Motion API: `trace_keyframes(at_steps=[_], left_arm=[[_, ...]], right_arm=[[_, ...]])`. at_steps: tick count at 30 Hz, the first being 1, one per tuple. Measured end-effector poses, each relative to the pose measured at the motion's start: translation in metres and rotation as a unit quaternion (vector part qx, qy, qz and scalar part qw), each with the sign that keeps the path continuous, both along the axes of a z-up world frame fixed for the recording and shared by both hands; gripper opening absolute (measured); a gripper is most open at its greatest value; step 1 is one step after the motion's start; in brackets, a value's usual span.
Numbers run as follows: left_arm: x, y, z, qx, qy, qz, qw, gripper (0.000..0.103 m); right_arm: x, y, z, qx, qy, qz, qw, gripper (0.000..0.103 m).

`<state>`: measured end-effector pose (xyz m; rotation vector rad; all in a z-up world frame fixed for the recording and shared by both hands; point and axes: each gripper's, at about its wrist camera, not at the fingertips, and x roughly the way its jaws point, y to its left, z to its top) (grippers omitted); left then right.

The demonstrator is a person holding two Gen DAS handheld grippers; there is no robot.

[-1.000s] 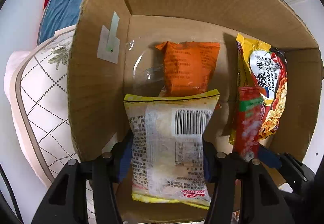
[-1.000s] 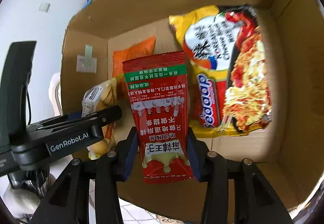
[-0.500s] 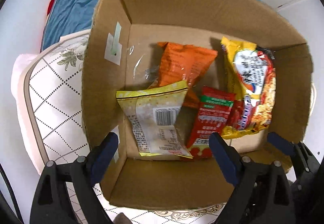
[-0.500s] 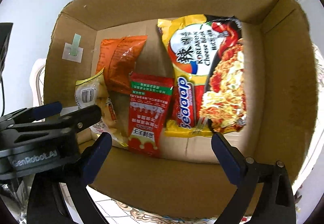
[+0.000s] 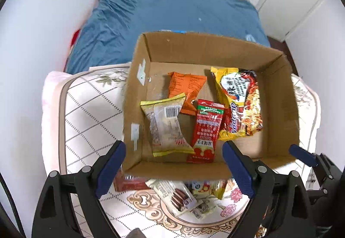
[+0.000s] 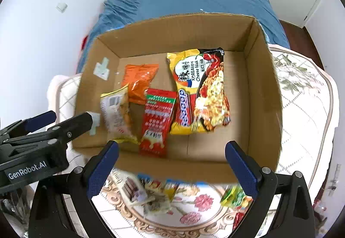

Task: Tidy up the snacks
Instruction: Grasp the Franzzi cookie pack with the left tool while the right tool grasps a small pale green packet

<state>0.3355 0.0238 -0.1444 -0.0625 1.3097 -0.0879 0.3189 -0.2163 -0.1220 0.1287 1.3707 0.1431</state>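
Cardboard box (image 5: 280, 95) now holds red sachet (image 5: 206, 130) and pale packet (image 5: 166, 126) | both released | left gripper (image 5: 173, 164), right gripper (image 6: 171, 162) wide open, empty, pulled back | loose snacks (image 5: 179, 195) wait before box.

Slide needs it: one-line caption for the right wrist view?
Open right tongs above cardboard box holding four snack packets; more snacks wait outside.

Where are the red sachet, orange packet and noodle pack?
red sachet (image 5: 206, 130), left wrist view, middle of its face
orange packet (image 6: 139, 80), right wrist view, centre
noodle pack (image 6: 202, 89), right wrist view, printed front
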Motion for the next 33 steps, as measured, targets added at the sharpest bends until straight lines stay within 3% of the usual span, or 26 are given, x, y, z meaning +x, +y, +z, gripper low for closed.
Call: trace_keyframes(at_steps=[3,7,13,16,18,22,24,26,33], left_arm=[[-0.029,0.006,0.007,-0.005,-0.021,0.013,0.9997,0.092],[-0.07,0.018,-0.002,0.004,-0.027,0.038,0.9989,0.092],[-0.11,0.033,-0.063,0.006,0.039,0.067,0.9969,0.092],[-0.12,0.04,-0.09,0.011,0.065,0.08,0.9946,0.092],[-0.124,0.042,-0.102,0.016,0.076,0.085,0.9933,0.092],[-0.124,0.045,-0.119,0.02,0.092,0.089,0.9915,0.092],[-0.121,0.046,-0.124,0.018,0.098,0.094,0.9906,0.092],[-0.117,0.045,-0.128,0.012,0.107,0.097,0.9895,0.092],[-0.095,0.032,-0.147,-0.036,0.149,0.097,0.9835,0.092]], right_arm=[[-0.027,-0.005,0.0,0.021,-0.002,-0.009,1.0,0.101],[-0.066,-0.005,-0.023,0.051,0.029,-0.017,0.998,0.101],[-0.116,-0.001,-0.095,0.11,0.113,-0.051,0.986,0.1],[-0.129,-0.001,-0.127,0.134,0.137,-0.08,0.978,0.088],[-0.133,-0.001,-0.144,0.152,0.151,-0.099,0.972,0.074],[-0.138,0.002,-0.172,0.19,0.174,-0.128,0.958,0.065],[-0.138,0.003,-0.183,0.208,0.181,-0.141,0.951,0.054],[-0.138,0.004,-0.189,0.211,0.182,-0.144,0.95,0.045],[-0.146,-0.012,-0.174,0.164,0.16,-0.126,0.965,0.044]])
